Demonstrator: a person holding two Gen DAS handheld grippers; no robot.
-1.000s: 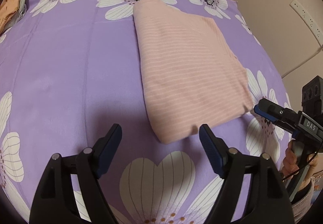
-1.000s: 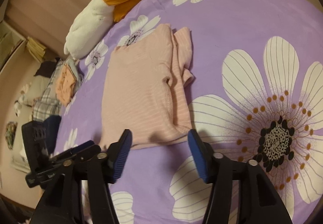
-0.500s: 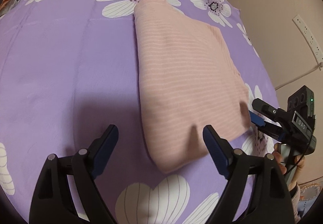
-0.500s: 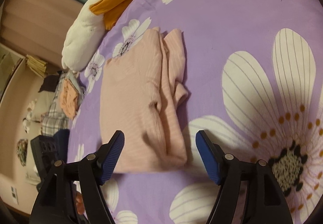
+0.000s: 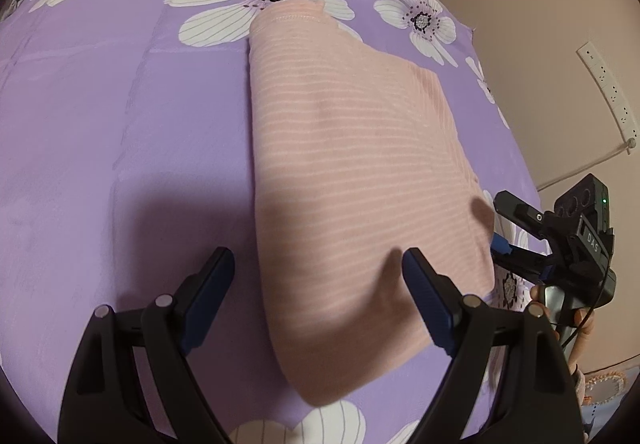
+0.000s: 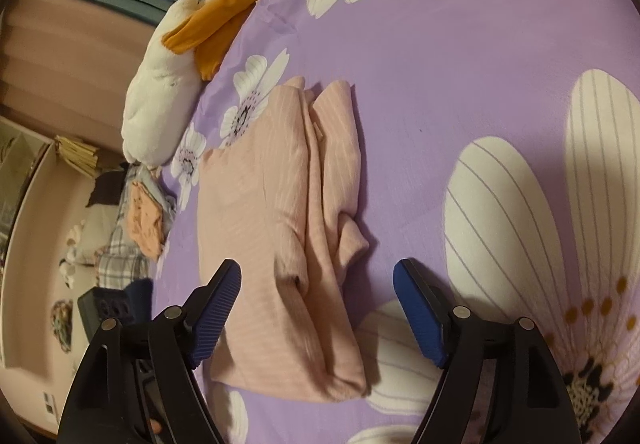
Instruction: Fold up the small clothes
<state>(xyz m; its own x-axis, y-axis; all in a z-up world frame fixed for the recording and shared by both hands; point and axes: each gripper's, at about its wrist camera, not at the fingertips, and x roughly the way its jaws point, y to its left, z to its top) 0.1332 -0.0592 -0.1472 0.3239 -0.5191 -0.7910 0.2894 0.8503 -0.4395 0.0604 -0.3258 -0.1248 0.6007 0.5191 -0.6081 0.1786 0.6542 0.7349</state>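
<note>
A pink striped garment (image 5: 352,172) lies folded into a long strip on the purple flowered bedsheet (image 5: 120,124). My left gripper (image 5: 318,284) is open and empty, its jaws straddling the garment's near left corner just above it. The right gripper shows in the left wrist view (image 5: 520,236) at the garment's right edge. In the right wrist view the garment (image 6: 280,236) shows its folded sleeves on the right side. My right gripper (image 6: 318,304) is open and empty, jaws spread over the garment's near end.
A white and orange plush toy (image 6: 176,56) lies at the bed's far edge. A pile of other clothes, plaid and orange (image 6: 136,220), sits at the left bedside. A wall with a power strip (image 5: 608,88) is to the right of the bed.
Both grippers have moved forward and down over the near end of the garment. Both stayed open. The garment has not moved.
</note>
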